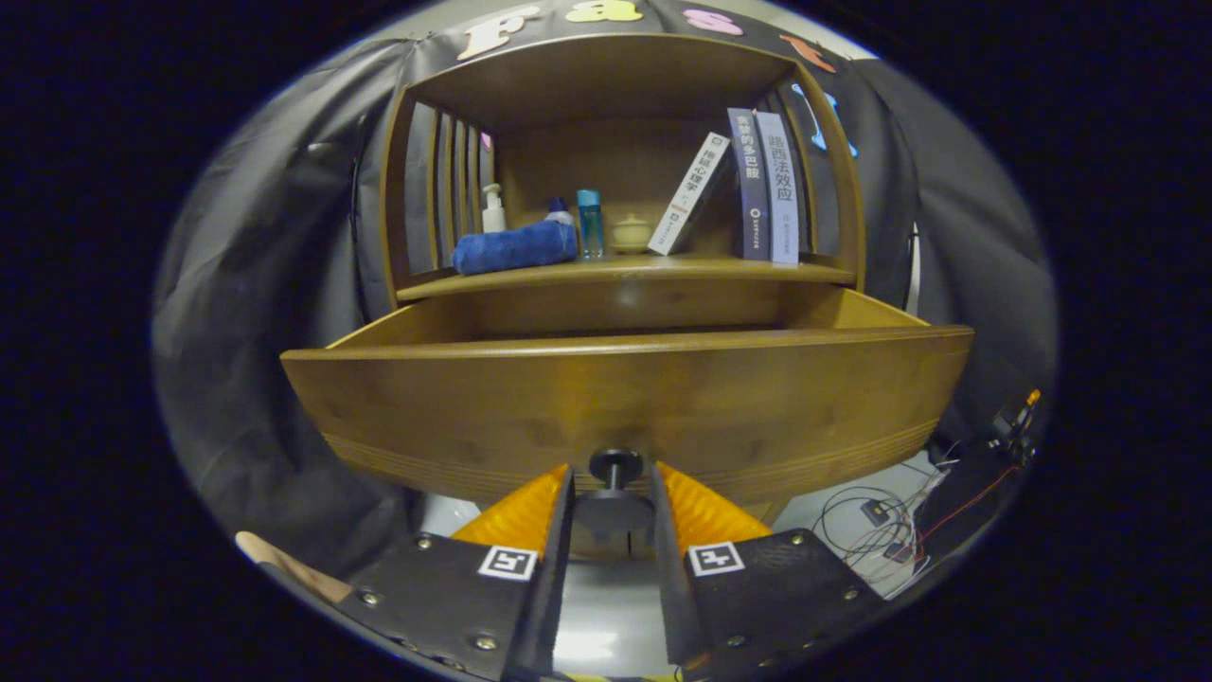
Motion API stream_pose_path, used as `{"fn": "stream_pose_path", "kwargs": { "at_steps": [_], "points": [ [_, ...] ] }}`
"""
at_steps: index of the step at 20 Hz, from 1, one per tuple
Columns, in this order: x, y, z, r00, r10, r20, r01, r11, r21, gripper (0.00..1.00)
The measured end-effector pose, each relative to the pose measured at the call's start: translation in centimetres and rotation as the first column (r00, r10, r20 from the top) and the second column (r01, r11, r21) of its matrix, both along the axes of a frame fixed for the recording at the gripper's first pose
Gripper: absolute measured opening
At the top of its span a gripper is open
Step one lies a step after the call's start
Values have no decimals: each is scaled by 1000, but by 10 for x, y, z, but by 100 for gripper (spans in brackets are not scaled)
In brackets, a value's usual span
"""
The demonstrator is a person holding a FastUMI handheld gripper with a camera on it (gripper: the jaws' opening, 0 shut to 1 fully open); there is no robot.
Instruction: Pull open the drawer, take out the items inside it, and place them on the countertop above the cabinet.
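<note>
Gripper view puts your tool right at the drawer's knob, with the fingers standing on either side of it and the drawer already drawn well out of the cabinet. The fingers look close around the knob, but you cannot tell whether both are pressing on it or have let a little gap open. From this low angle the tall front panel hides the drawer's inside, so whatever lies in there is unseen. That is your main hazard: reaching over the front blind, you could knock the rim or nudge an item instead of gripping it. Pull further and the drawer might come off its runners. The shelf above is crowded too, with a blue rolled cloth, bottles and books near its edge, so a careless placement could topple something.
</note>
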State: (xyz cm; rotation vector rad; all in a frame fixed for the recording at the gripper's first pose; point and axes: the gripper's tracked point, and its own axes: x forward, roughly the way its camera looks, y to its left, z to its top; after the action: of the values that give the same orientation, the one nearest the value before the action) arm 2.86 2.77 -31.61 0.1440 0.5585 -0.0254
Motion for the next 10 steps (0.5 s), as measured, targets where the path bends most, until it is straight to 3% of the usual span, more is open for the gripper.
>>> {"fn": "stream_pose_path", "kwargs": {
  "at_steps": [2, 6, 10],
  "points": [
    [-4, -1, -1, 999, -46, -16, 46, 998, 43, 35],
    [-3, 3, -2, 998, -40, -47, 44, 996, 74, 19],
    [-12, 7, 1, 998, -42, -47, 45, 997, 60, 19]
  ]
}}
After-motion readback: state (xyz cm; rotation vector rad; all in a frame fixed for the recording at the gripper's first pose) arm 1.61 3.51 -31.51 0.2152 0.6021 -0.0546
